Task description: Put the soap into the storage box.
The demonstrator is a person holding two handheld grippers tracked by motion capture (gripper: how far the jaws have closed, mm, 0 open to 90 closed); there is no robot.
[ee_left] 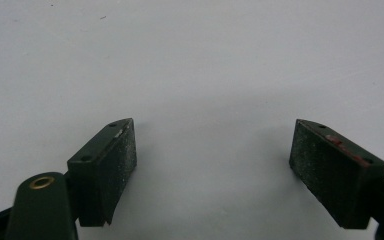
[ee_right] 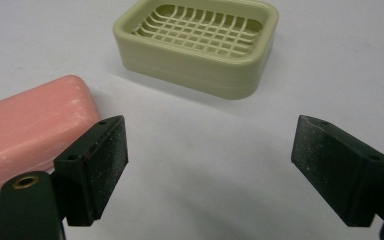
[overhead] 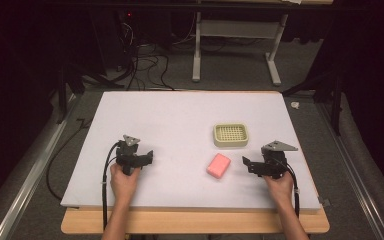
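A white worktop (overhead: pixel 180 115) carries a pink soap (overhead: pixel 218 165) and a pale green dish (overhead: pixel 230 135) with a grid floor. In the high view the soap lies flat on the right half of the worktop, just nearer the person than the dish and a little to its left, the two close but apart. The soap is a rounded bar; its long axis runs on a slant, from the near left up toward the far right, so its far end points roughly at the dish. The dish stands upright and empty, its long sides running across the worktop.

The left hand-held gripper (overhead: pixel 150 157) sits low over the left half of the worktop, held in the person's left hand (overhead: pixel 124 181), its tips aimed rightward toward the soap but well apart from it. In the left gripper view its jaws stand wide apart with bare white worktop between them.

The right hand-held gripper (overhead: pixel 246 164) is held in the right hand (overhead: pixel 279 186) just to the right of the soap, tips aimed leftward. In the right gripper view (ee_right: pixel 210 165) its jaws are spread wide and hold nothing; the soap (ee_right: pixel 30 130) lies beside and beyond the left jaw, outside the gap, and the dish (ee_right: pixel 197 42) stands farther ahead.
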